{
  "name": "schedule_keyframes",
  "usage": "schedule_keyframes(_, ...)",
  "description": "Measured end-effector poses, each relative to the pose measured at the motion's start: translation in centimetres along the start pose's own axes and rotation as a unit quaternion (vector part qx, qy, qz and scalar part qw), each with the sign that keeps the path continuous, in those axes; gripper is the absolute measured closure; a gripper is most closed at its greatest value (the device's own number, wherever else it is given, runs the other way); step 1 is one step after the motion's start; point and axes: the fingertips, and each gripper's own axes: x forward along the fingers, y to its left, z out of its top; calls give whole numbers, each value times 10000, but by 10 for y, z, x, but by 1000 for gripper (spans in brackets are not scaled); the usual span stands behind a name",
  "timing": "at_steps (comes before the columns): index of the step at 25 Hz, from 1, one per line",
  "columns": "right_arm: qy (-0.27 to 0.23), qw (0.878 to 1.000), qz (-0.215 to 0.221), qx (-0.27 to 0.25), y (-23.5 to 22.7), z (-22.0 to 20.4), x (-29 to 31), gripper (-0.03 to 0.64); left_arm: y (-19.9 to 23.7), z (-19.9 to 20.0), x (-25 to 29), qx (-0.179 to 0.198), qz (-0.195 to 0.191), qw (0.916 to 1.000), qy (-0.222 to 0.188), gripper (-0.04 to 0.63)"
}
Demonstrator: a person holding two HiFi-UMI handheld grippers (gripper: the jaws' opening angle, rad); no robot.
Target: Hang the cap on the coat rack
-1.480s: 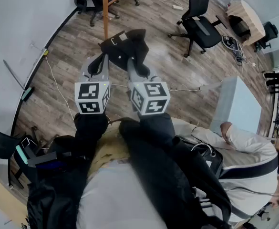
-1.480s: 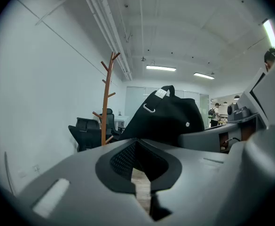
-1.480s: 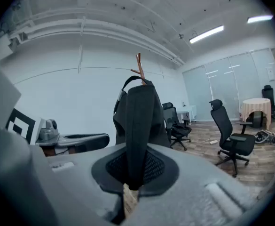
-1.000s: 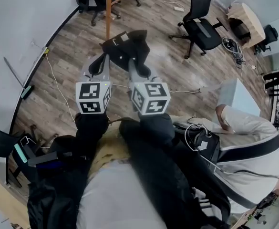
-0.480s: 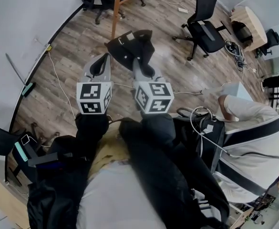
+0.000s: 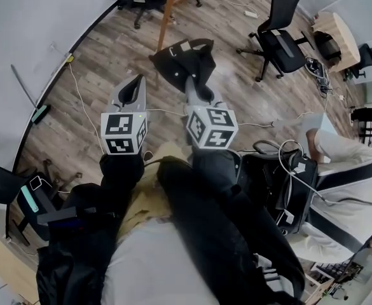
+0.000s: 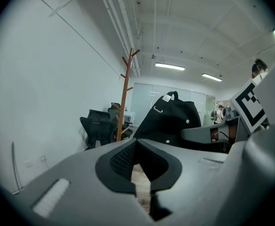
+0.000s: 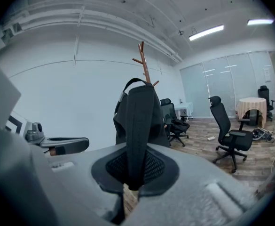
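Each hand-held unit, left gripper (image 6: 135, 85) and right gripper (image 6: 191, 83), has a grey moulded body with black mesh-textured pads (image 7: 122, 157) and, at its 6 o'clock end in the head view, a white cube (image 6: 123, 132) bearing black square markers. Black sleeves (image 6: 119, 178) cover both arms; an open black jacket (image 6: 63, 262) flanks a light grey shirt (image 6: 154, 262).

An office, shown by black swivel chairs (image 6: 286, 43), glass partition walls (image 8: 222, 84) and strip ceiling lights (image 7: 170, 67).

There is one cap (image 6: 184, 61), one coat rack (image 6: 167, 14) and one round table (image 6: 330, 27). At least three office chairs (image 6: 280, 35) are visible.
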Motion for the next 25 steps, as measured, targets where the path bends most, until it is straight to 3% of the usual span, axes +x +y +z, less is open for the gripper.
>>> schedule_keyframes(11,134,9999,59,-3,-4,-5,35,606,21,-7,23,-70,64,9999,95,597)
schedule_keyframes(25,147,9996,236,39,-74,38,131,606,23,41,158,273,0,9996,77,597)
